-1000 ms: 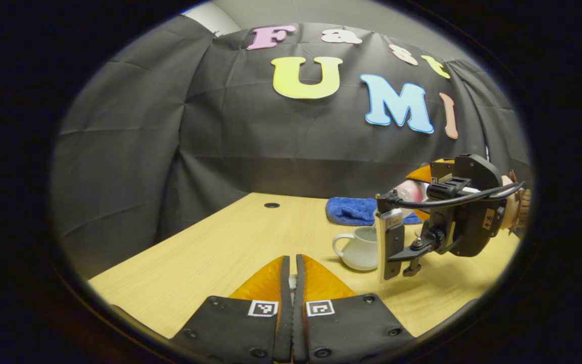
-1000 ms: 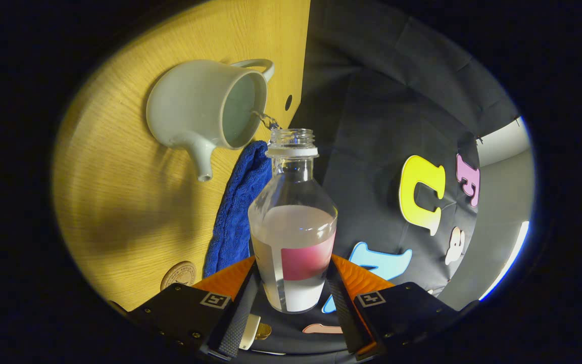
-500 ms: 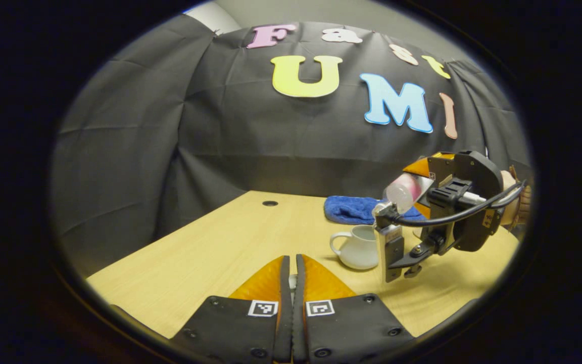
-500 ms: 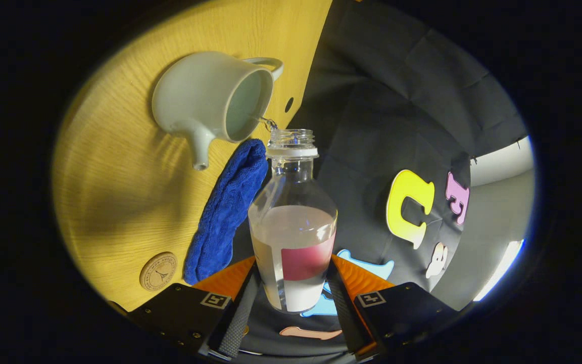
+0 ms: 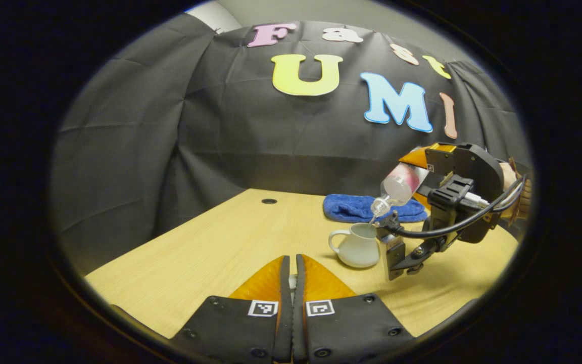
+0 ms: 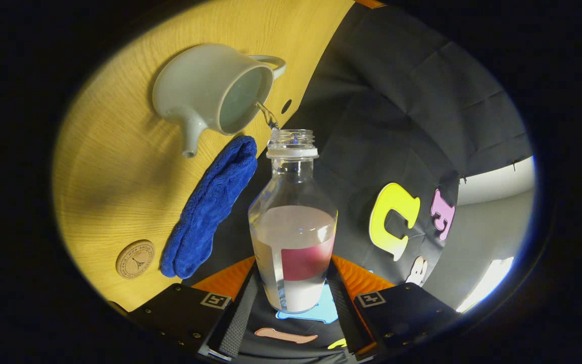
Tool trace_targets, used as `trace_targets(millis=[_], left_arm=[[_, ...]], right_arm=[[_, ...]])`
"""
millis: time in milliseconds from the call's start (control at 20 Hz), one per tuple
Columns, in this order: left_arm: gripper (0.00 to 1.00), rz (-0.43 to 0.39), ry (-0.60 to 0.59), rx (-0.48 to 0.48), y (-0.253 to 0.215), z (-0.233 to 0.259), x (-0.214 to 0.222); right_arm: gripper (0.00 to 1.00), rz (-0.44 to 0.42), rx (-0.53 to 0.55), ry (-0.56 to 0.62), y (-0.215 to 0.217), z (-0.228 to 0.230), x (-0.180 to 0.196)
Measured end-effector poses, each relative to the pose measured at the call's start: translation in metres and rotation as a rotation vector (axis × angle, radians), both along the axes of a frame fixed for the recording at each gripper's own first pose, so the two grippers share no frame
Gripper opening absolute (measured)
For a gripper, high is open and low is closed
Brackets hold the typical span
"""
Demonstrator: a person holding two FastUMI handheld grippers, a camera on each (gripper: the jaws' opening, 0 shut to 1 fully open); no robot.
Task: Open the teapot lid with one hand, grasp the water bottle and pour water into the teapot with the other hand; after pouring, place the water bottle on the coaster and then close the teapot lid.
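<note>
Lifted higher and tipped steeper than a second ago, with more of the desk swung into the right gripper view. Clamped firmly across the lower body of the water bottle (image 6: 293, 222) by the right gripper (image 6: 293, 273), one finger on each side of the label band. Held neck-forward, long axis running straight out from between the fingers towards the teapot (image 6: 205, 93). Uncapped, roughly half full. Pouring now: a thin stream (image 6: 268, 116) bridging the gap from the bottle mouth into the teapot's open top, just inside the rim on the handle side. Mouth close above the opening but not touching it.

In the left gripper view, seen from the side as slanted neck-down over the teapot, which stands upright on the table (image 6: 119, 177), lid off, spout pointing away from the handle.

Left gripper (image 5: 291, 268) held well back from the teapot, fingers narrowed almost to touching, with a pale sliver pinched between them, judged to be the teapot lid (image 5: 291, 281) though too little shows to be sure.

Next: level the bottle, then carry it to the coaster (image 6: 135, 259), lying flat on the table past the near end of the blue towel (image 6: 205, 212), on the teapot's spout side. Right gripper plainly the nearer.
</note>
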State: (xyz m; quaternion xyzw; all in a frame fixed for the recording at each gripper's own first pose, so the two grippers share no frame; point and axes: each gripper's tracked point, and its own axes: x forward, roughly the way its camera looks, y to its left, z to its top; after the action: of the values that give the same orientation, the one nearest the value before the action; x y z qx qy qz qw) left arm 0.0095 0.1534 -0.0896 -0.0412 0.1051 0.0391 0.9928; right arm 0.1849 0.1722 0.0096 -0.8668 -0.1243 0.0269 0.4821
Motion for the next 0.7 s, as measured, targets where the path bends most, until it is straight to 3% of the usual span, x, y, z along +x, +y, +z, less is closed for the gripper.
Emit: trace_targets(millis=[700], left_arm=[[0.07,-0.006,0.003,-0.003,-0.002,0.001,0.0]], right_arm=[[0.75,0.105,-0.189,-0.13,0.027,0.012,-0.014]])
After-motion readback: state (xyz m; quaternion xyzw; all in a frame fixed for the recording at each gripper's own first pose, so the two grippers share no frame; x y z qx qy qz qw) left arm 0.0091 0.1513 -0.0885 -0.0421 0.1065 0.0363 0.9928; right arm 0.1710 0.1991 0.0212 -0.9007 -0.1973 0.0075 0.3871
